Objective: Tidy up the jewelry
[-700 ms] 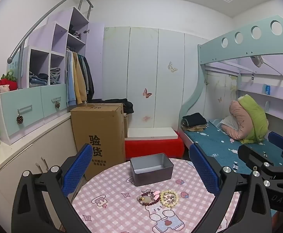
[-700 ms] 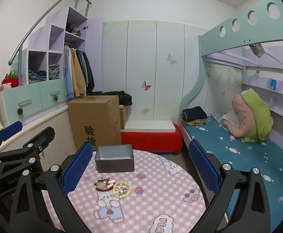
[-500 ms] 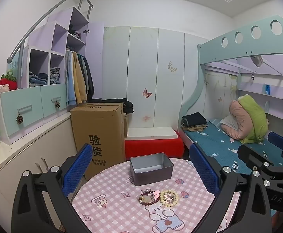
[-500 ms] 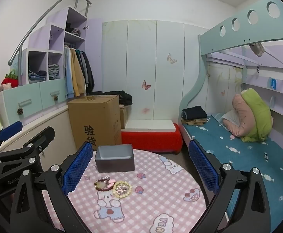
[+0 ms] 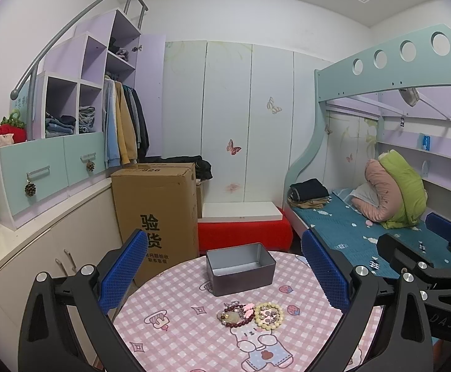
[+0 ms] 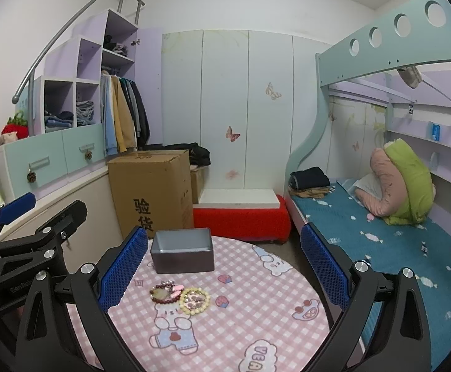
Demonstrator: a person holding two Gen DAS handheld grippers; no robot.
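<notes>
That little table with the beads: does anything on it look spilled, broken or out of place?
Nothing is damaged. The dark red bracelet and cream bracelet lie touching on the tablecloth, outside the empty metal tin.

On the table (image 5: 175,334), the tin (image 5: 240,268) sits at the far side. Two bracelets (image 5: 250,311) lie side by side, touching, nearer than the tin. A carton (image 5: 155,214) stands behind the table, left; a bed (image 5: 349,229) right.
</notes>
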